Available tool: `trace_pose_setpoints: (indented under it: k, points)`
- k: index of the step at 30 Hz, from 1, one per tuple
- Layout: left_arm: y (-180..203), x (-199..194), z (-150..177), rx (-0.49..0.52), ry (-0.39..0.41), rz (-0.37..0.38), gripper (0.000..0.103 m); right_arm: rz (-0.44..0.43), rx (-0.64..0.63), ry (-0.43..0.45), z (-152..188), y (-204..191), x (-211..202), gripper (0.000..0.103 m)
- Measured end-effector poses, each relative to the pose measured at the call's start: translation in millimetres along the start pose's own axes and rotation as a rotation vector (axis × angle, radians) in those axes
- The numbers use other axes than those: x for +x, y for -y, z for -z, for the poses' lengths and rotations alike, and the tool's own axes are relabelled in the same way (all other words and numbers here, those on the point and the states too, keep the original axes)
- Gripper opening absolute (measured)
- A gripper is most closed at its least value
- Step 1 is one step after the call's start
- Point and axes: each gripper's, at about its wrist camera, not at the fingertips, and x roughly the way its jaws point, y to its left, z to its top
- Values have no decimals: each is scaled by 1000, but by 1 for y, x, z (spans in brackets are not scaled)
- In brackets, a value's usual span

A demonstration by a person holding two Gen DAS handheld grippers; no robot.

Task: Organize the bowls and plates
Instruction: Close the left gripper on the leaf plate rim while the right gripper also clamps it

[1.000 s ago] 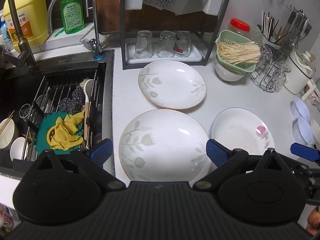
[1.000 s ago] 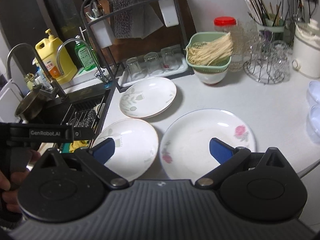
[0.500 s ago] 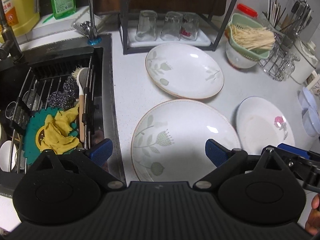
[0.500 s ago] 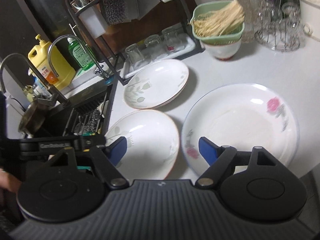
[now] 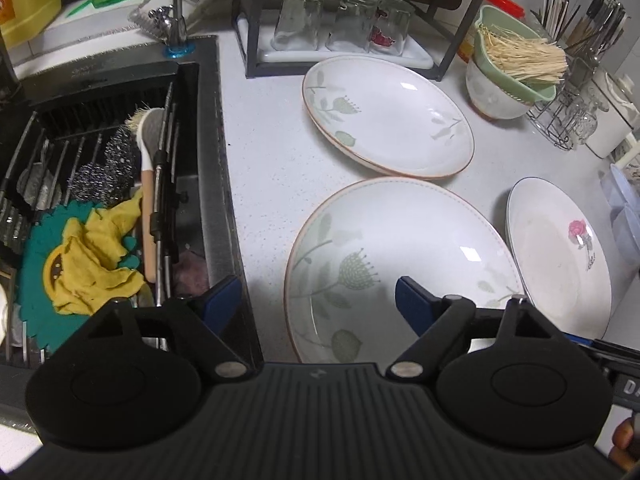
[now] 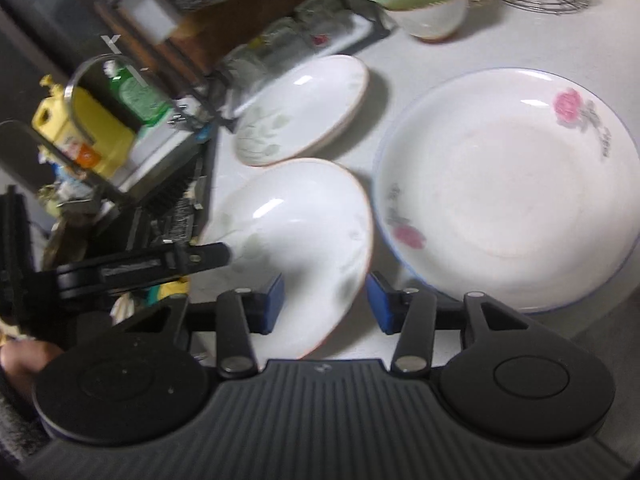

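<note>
Three plates (image 5: 400, 264), three glasses (image 5: 344, 24)

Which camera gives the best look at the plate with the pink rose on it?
The right wrist view: the rose plate fills its right half, whole apart from the near rim, though slightly blurred. The left wrist view shows it sharper but smaller, squeezed at the right edge.

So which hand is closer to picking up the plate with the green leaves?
Probably the right gripper: its closing jaws already straddle the near leaf plate's rim. The left gripper, also closing, has only one side over that plate, the other beside the sink.
</note>
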Motion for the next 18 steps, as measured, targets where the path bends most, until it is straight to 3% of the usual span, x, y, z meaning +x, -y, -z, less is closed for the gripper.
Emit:
trace_pose_setpoints:
  k: [6, 14, 18]
  points:
    - [-4, 12, -1, 14, -1, 22, 80, 67, 35, 16, 1, 7, 13, 35]
    - [-4, 25, -6, 35, -3, 37, 46, 64, 9, 23, 0, 4, 29, 15]
    - [-2, 28, -7, 66, 16, 34, 41, 80, -31, 47, 0, 0, 33, 13]
